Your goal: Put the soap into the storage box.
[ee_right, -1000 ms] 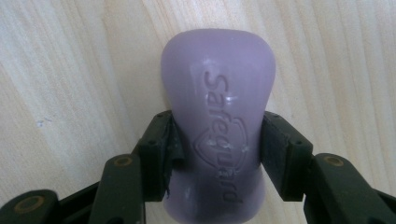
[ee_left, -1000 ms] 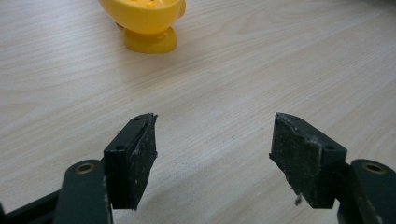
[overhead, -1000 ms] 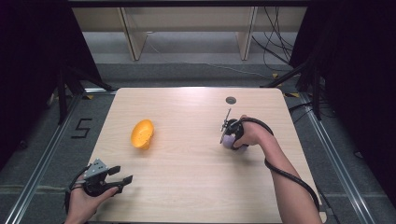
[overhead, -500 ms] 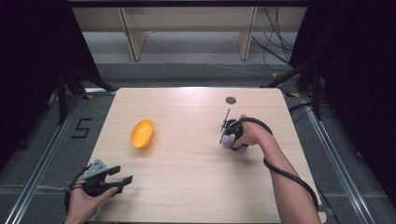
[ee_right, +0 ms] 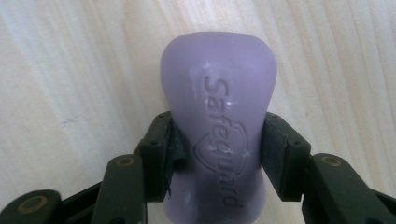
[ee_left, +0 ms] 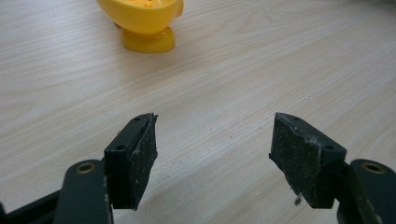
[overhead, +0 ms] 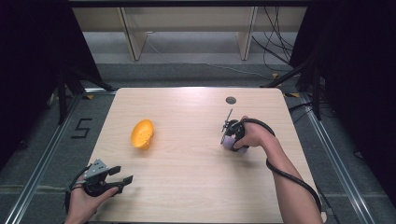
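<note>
A purple bar of soap (ee_right: 218, 135) is clamped between the jaws of the right tool (overhead: 231, 136), one pad pressed against each of its long sides, with its rounded end reaching out past the pads. In the high view the soap (overhead: 229, 143) is seen right of the counter's middle, well in from the right edge and from the far edge, where a small dark hole (overhead: 230, 100) is set into the counter (overhead: 187, 186). A cable is trailed from the right tool back along the forearm.

The left tool (overhead: 122, 179) is held at the near left corner of the counter, just inside the near edge, with its jaws set wide apart and nothing between them; bare wood is seen through the gap. A yellow bowl (overhead: 142, 134) is found farther off on the left half, well apart from both tools and from every edge. In the left tool's own view the bowl (ee_left: 144, 21) is seen ahead. Broad open wood is left between the bowl and the soap.
</note>
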`<state>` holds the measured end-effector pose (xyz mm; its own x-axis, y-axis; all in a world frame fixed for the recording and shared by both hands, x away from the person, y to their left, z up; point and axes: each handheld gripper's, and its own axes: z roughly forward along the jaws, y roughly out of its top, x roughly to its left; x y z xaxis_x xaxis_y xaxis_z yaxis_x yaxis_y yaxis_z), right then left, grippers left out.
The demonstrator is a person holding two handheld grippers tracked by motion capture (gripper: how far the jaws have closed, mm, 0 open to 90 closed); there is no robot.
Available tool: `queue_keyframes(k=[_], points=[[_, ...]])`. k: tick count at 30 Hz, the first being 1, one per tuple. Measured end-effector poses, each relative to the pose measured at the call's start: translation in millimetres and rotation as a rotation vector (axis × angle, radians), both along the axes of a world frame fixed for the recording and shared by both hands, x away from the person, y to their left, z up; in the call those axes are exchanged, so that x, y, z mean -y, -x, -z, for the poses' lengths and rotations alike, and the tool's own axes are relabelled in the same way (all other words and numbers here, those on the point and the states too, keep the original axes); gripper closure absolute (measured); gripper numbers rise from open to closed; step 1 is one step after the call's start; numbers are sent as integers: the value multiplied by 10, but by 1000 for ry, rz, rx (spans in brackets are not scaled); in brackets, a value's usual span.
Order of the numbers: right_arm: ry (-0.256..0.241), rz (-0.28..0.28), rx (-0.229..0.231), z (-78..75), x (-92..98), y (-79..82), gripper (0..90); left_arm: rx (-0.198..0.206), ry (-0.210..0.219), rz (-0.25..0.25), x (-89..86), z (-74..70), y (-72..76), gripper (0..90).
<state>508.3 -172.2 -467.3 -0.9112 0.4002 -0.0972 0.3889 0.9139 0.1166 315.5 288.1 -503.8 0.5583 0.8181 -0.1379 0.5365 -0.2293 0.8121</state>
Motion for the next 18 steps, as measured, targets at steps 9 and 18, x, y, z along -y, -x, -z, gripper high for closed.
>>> queue_keyframes(k=[9,18], points=[[2,-116,-41,-218,-146,449,505,16,-19,193,278,-34,-21,309],[-32,-290,-79,-350,-425,1007,505,35,1,498,1027,-163,-130,295]])
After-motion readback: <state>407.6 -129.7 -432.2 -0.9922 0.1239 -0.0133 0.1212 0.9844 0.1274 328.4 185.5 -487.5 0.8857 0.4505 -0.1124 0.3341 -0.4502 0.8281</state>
